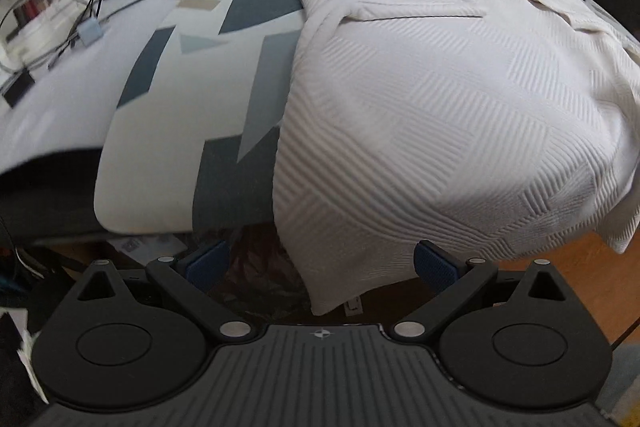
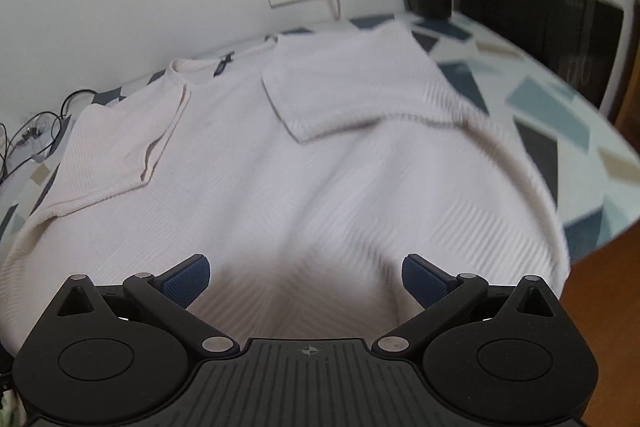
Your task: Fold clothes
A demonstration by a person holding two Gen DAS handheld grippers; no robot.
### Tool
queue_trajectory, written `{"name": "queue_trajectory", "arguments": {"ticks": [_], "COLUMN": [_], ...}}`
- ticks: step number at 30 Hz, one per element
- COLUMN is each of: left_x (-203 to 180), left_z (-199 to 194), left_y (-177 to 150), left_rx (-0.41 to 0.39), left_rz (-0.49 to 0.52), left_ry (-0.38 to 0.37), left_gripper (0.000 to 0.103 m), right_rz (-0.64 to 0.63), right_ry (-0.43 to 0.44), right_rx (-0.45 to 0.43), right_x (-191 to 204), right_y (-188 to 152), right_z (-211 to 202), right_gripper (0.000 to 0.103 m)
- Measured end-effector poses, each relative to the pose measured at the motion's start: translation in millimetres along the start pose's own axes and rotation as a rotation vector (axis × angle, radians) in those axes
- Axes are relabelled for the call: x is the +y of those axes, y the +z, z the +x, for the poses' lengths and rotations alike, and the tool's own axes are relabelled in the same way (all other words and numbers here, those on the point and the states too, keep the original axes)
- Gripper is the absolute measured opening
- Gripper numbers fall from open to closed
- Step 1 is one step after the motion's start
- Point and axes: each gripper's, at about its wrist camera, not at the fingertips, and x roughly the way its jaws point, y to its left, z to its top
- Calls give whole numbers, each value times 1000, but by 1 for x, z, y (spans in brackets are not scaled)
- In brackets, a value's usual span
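Your white textured shirt (image 2: 320, 155) lies flat on the table's patterned cloth (image 1: 224, 39), both sleeves folded in over the chest, its hem hanging over the near edge at 6 o'clock. Your left gripper (image 1: 320, 267) hovers released by the hem's left corner, grasping nothing. Your right gripper (image 2: 306, 279) is spread wide above the hem. Cables (image 1: 80, 15) sit at 10 o'clock
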Motion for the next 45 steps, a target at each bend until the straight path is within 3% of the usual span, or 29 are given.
{"name": "queue_trajectory", "arguments": {"ticks": [5,7,10,13,16,19,21,24,28,31,34,36,39,40,43,45], "left_x": [5,-2,-25,-45,-57,-72,-81,-93,-102,-102,-102,-97,-86,-82,-66,-51], "left_z": [6,6,3,-3,-13,-25,-23,-4,14,22,29,32,31,30,21,9], "left_y": [6,14,26,40,66,102,125,156,176,178,179,174,166,161,140,120], "left_rx": [9,33,65,111,159,83,21,-15,-24,-4,16,28,24,20,-7,-41], "left_rz": [-133,-155,-74,-49,-121,-185,-208,-240,-243,-246,-249,-258,-243,-231,-178,-122], "left_ry": [18,95,226,268,177,26,-57,-96,-150,-158,-165,-156,-107,-81,-21,-15], "left_gripper": [100,102,101,101,101,101,102,102,102,102,102,102,102,102,102,102], "right_rz": [-79,-115,-183,-227,-285,-310,-260,-159,34,276,460,487,450,420,248,121], "right_ry": [-10,-11,-41,-72,-125,-150,-142,-114,5,228,375,364,293,260,170,172], "right_rx": [-91,-142,-187,-155,-109,-55,-40,-53,-124,-171,-95,-82,-121,-126,-120,-124], "right_x": [19,30,47,59,65,64,55,36,3,-29,-51,-56,-59,-58,-30,-5], "right_y": [55,83,120,148,164,175,179,184,194,200,202,200,192,187,162,138], "right_z": [15,32,76,135,191,236,247,252,238,227,232,228,210,203,174,150], "right_gripper": [99,99,96,84,79,68,54,39,34,36,42,50,76,78,92,102]}}
